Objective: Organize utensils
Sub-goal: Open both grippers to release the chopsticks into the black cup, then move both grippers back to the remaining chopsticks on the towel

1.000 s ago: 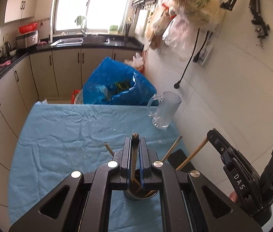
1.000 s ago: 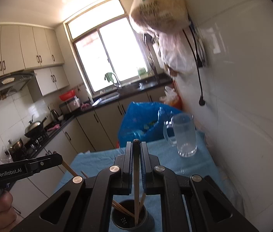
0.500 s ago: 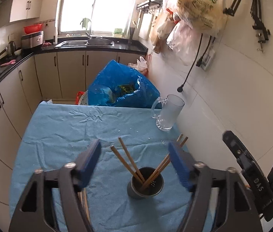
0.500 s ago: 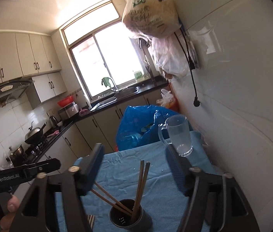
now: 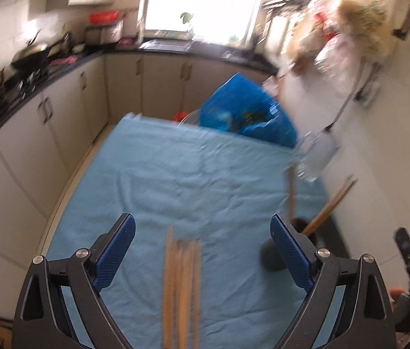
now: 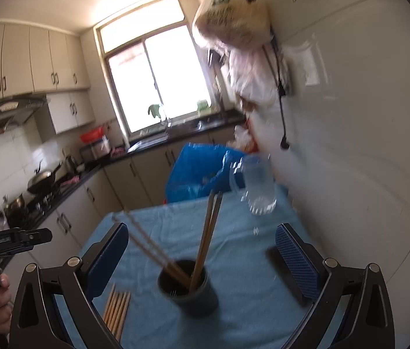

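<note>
I see both grippers, left (image 5: 202,241) and right (image 6: 202,250), spread wide, empty; four chopsticks (image 6: 205,232) stand in the dark holder (image 6: 187,290), loose chopsticks (image 5: 180,285) lie on the blue cloth (image 5: 175,180)

- Honestly, nothing here reads cleanly, since both views are pretty smeared.
- The left gripper (image 6: 46,235), seen side-on at the left edge of the right wrist view, has a short line of white lettering along its black body. It's one strip of small print, too blurry to spell out.
- The plastic bag (image 6: 234,20) hanging high on the wall has green printed characters across its front. I can tell it's print but can't make out any of it.
- The right gripper (image 5: 402,241), at the right edge of the left wrist view, has faint pale marks on its black finger that aren't legible.
</note>
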Demonstrator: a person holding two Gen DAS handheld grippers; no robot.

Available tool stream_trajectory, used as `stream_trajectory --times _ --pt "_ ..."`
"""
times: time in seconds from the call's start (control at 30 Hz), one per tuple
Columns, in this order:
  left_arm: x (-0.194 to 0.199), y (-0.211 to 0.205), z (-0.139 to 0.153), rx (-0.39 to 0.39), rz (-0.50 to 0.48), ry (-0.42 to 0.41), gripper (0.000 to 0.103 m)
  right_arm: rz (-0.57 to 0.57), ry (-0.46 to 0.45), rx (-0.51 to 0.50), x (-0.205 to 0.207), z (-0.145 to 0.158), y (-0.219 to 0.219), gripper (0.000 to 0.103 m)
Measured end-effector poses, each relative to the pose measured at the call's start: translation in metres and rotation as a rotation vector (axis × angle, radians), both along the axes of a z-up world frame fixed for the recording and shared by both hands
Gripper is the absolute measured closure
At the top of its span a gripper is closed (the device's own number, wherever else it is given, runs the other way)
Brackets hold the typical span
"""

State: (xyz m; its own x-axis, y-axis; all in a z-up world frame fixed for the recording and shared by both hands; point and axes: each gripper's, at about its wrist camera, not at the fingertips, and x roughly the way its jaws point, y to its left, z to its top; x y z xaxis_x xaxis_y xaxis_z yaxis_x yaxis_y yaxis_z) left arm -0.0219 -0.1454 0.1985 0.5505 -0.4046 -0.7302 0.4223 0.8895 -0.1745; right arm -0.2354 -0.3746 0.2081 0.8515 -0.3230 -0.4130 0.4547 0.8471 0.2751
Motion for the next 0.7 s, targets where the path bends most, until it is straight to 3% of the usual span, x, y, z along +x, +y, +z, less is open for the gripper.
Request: stream_trajectory --times 0.23,0.37,0.7 --pt "0.034 0.020 -0.092 0.168 0.054 0.160 0.010 0.072 0.083 0.048 0.011 -0.032 0.021 0.000" --pt "0.050 0.015 -0.134 0.223 0.063 0.237 0.010 0.100 0.136 0.056 0.020 -0.048 0.031 0.000" --pt "0.059 -0.011 -0.172 0.300 0.051 0.274 0.010 0.136 0.169 0.049 0.024 -0.058 0.048 0.000"
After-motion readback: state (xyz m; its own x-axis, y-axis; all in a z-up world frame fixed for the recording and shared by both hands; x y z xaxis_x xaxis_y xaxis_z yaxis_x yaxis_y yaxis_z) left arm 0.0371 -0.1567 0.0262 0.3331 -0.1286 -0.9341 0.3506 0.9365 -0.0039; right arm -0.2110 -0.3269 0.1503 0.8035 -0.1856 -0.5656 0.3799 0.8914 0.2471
